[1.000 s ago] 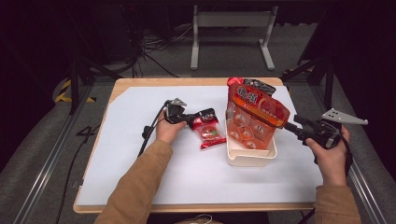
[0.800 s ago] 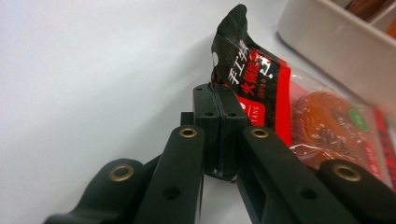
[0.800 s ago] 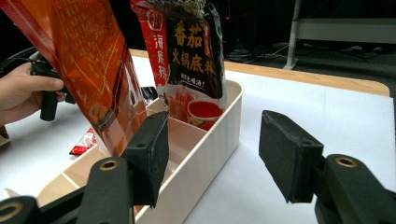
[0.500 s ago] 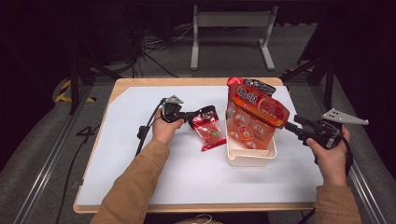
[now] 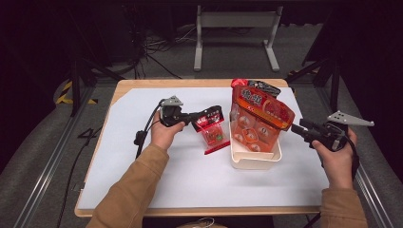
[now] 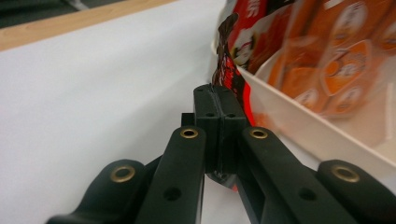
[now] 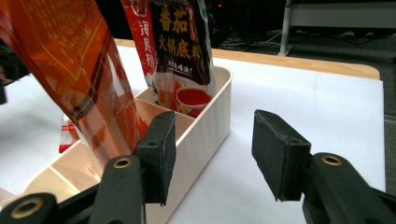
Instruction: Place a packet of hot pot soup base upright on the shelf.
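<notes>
My left gripper [image 5: 190,117] [image 6: 218,100] is shut on the top edge of a small red sauce packet [image 5: 212,130] [image 6: 228,51], which hangs just left of a white divided bin [image 5: 254,159] [image 6: 303,128]. Its lower edge is at the white mat. A large orange snack bag [image 5: 259,116] [image 6: 336,51] [image 7: 70,60] stands in the bin, with a dark soup-base packet [image 5: 260,87] [image 7: 180,42] behind it. My right gripper [image 5: 297,129] [image 7: 217,154] stands open at the bin's right side; its jaws have just been closing, with nothing pressed between the pads.
A white mat [image 5: 142,156] covers the wooden table [image 5: 190,83]. The bin's wall [image 7: 210,121] stands right before the right gripper's jaws. A cable [image 5: 142,135] trails from the left gripper across the mat. Dark floor and a metal stand lie beyond the far edge.
The left gripper has lifted the red packet off the mat, so it now hangs upright closer to the bin. The right hand has stayed in place.
</notes>
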The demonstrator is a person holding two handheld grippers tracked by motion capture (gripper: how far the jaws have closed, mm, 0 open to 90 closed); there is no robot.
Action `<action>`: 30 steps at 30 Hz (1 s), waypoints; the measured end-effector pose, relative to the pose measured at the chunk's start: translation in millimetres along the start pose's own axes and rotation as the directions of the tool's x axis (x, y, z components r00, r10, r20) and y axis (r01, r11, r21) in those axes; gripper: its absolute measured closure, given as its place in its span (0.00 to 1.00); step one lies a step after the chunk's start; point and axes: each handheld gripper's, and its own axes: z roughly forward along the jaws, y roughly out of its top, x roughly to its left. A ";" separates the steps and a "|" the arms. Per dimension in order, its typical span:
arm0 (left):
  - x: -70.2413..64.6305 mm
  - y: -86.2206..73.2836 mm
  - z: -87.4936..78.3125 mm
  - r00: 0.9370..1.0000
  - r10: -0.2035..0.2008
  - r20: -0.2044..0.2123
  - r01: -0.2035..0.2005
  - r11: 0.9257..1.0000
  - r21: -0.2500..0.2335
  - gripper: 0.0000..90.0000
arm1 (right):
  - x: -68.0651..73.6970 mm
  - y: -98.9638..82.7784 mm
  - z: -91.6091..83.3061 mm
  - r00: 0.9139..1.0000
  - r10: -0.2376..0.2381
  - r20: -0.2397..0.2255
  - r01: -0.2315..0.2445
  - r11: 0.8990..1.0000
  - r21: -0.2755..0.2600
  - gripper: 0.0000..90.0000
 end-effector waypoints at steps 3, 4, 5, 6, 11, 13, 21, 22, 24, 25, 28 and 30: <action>-10.1 4.9 -7.3 1.000 0.024 0.015 -0.023 1.000 -0.015 1.00 | -0.7 -0.3 0.3 1.000 0.009 0.003 -0.009 1.000 0.007 0.56; -13.6 6.1 -9.3 0.999 0.030 0.024 -0.029 0.999 -0.022 1.00 | -1.4 -0.7 0.7 1.000 0.014 0.008 -0.014 1.000 0.012 0.57; -16.5 7.5 -11.4 0.999 0.043 0.030 -0.042 0.999 -0.026 1.00 | -1.8 -1.0 1.0 1.000 0.020 0.013 -0.020 1.000 0.017 0.57; -19.4 8.6 -13.6 0.998 0.056 0.030 -0.055 0.998 -0.027 1.00 | -2.5 -1.6 1.3 1.000 0.021 0.016 -0.021 1.000 0.021 0.58; -33.2 12.7 -23.8 0.994 0.108 0.031 -0.107 0.994 -0.033 1.00 | -4.8 -3.6 2.7 0.999 0.033 0.023 -0.033 0.999 0.037 0.58; -35.2 13.6 -26.0 0.993 0.118 0.028 -0.118 0.993 -0.030 1.00 | -5.3 -4.0 3.0 0.999 0.033 0.024 -0.033 0.999 0.040 0.58; -46.7 19.8 -45.1 0.987 0.157 0.046 -0.155 0.987 -0.032 1.00 | -8.6 -7.2 4.5 0.999 0.035 0.042 -0.037 0.997 0.061 0.58; -48.3 20.3 -46.9 0.986 0.157 0.053 -0.155 0.987 -0.036 1.00 | -9.4 -7.9 4.9 0.998 0.033 0.045 -0.036 0.997 0.066 0.58; -52.0 21.8 -50.5 0.984 0.166 0.063 -0.164 0.986 -0.041 1.00 | -10.1 -8.8 5.5 0.998 0.035 0.047 -0.038 0.997 0.070 0.58; -55.0 22.9 -53.1 0.984 0.163 0.077 -0.161 0.986 -0.035 1.00 | -10.7 -9.5 6.0 0.998 0.035 0.046 -0.038 0.996 0.074 0.58; -59.1 25.5 -57.7 0.982 0.166 0.092 -0.163 0.986 -0.033 1.00 | -11.6 -10.7 6.9 0.998 0.037 0.041 -0.040 0.996 0.079 0.58; -61.5 27.6 -61.2 0.980 0.171 0.104 -0.169 0.985 -0.031 1.00 | -13.1 -12.7 8.1 0.999 0.041 0.029 -0.043 0.996 0.074 0.59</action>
